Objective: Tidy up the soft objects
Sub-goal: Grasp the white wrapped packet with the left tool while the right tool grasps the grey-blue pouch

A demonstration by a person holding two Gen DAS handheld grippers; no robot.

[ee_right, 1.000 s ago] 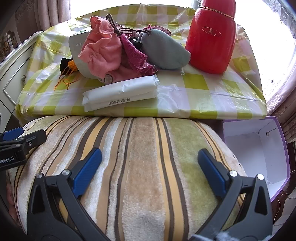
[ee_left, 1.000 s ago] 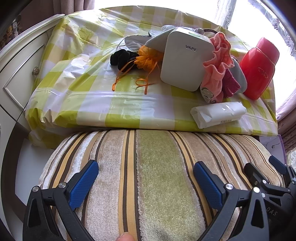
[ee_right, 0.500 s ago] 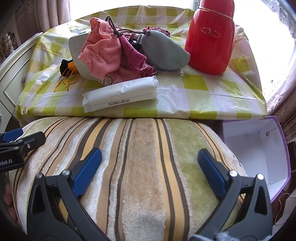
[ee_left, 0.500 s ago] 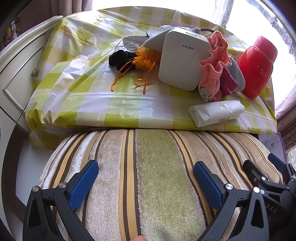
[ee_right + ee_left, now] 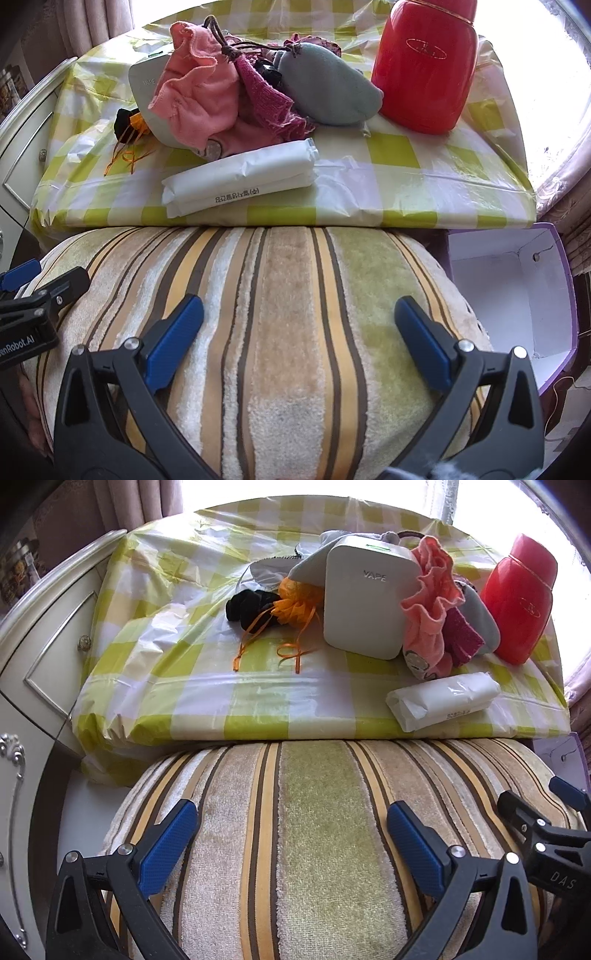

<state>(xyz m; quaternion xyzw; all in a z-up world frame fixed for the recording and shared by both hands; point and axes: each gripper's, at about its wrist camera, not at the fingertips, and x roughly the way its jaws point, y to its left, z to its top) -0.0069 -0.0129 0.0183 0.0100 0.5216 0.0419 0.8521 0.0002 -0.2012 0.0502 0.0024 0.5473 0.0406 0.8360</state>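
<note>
A striped plush cushion (image 5: 314, 768) (image 5: 291, 258) fills the lower half of both views, in front of the table. My left gripper (image 5: 286, 812) is open, its blue fingers spread wide on the cushion's left part. My right gripper (image 5: 297, 310) is open the same way on the right part. On the table lie a pink cloth pouch (image 5: 195, 99), a grey pouch (image 5: 325, 92), a magenta knit cloth (image 5: 269, 96), a white wrapped pack (image 5: 240, 177), a black scrunchie (image 5: 247, 605) and an orange ribbon puff (image 5: 295, 602).
The table wears a yellow-checked plastic cover (image 5: 184, 672). A white box marked VAPE (image 5: 369, 598) and a red bottle (image 5: 424, 66) stand on it. An open purple-edged box (image 5: 517, 288) sits low at the right. A white cabinet (image 5: 44, 657) stands to the left.
Both views shifted only slightly against the table. A fingertip at the bottom edge of the left wrist view is gone. The fingers' spread is unchanged.
</note>
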